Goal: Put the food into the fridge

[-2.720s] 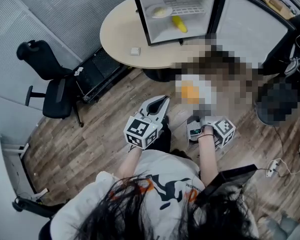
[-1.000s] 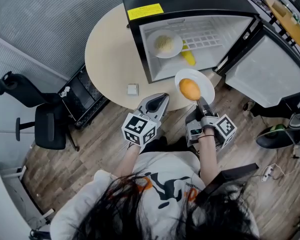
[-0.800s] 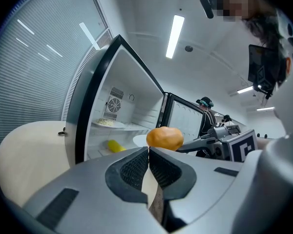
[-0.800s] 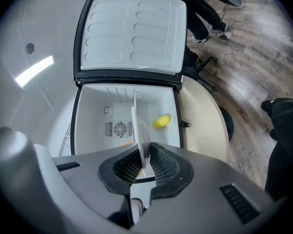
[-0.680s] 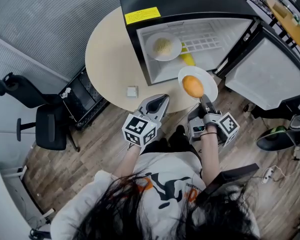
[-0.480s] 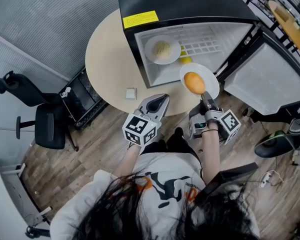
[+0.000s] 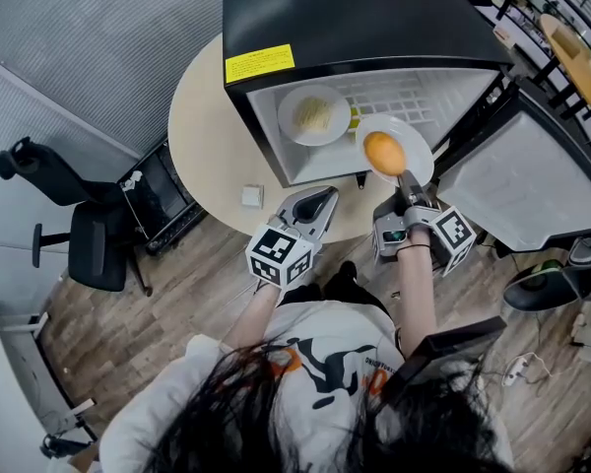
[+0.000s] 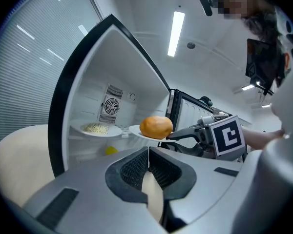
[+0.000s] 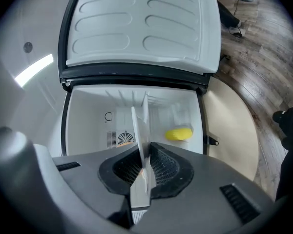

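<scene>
Round table point(image 7: 202, 116) bears open fridge point(image 7: 345, 8) and small white block point(image 7: 252, 196).

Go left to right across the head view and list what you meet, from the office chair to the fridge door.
Office chair → small white square object → plate of pale food → plate with the orange bun → open fridge door.

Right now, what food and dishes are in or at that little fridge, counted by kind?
White plates: 2 (shelf plate, held plate)
Pale shredded food: 1
Round orange food: 1
Yellow food: 1
Total: 5
</scene>
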A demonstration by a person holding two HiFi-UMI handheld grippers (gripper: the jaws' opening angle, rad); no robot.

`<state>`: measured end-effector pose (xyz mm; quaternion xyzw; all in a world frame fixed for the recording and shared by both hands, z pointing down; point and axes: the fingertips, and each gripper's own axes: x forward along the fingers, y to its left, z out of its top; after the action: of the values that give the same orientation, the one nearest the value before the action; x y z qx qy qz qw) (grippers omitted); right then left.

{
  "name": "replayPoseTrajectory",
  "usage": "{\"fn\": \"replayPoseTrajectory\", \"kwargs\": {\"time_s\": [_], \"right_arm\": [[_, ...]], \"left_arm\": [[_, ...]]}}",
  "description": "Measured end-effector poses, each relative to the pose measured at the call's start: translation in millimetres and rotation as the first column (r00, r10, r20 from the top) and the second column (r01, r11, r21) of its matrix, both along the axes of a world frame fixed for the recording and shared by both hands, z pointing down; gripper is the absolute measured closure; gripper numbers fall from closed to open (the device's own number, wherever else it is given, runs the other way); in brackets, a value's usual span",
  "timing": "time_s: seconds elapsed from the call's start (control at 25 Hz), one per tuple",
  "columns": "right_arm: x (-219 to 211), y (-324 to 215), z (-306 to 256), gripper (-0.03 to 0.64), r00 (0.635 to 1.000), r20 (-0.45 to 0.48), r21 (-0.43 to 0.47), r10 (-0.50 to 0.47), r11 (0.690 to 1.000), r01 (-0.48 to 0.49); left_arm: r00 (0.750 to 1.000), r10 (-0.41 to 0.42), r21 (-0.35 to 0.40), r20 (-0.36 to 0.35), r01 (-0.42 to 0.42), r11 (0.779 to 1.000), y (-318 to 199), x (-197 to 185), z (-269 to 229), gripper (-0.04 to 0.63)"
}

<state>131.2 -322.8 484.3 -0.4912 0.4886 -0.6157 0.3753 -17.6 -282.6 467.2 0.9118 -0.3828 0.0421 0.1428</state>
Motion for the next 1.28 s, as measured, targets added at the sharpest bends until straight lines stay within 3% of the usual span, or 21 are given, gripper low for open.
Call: {"fn": "replayPoseTrajectory", "kwargs": {"time_s": [0.6,1.28], "right_arm": [[4,-63,5,0.580,0.999,0.024,-0.044,-0.021,0.999,0.022],[0,-120,0,0.575,0.999,0.032,0.014,-0.010,1.000,0.009]], "left_arm": [[0.999,-0.031,0.018,0.021,0.031,0.999,-40,10,0,0.581],[0.998,-0.051,0.002,0.041,0.051,0.999,-60,5,6,0.581]]}}
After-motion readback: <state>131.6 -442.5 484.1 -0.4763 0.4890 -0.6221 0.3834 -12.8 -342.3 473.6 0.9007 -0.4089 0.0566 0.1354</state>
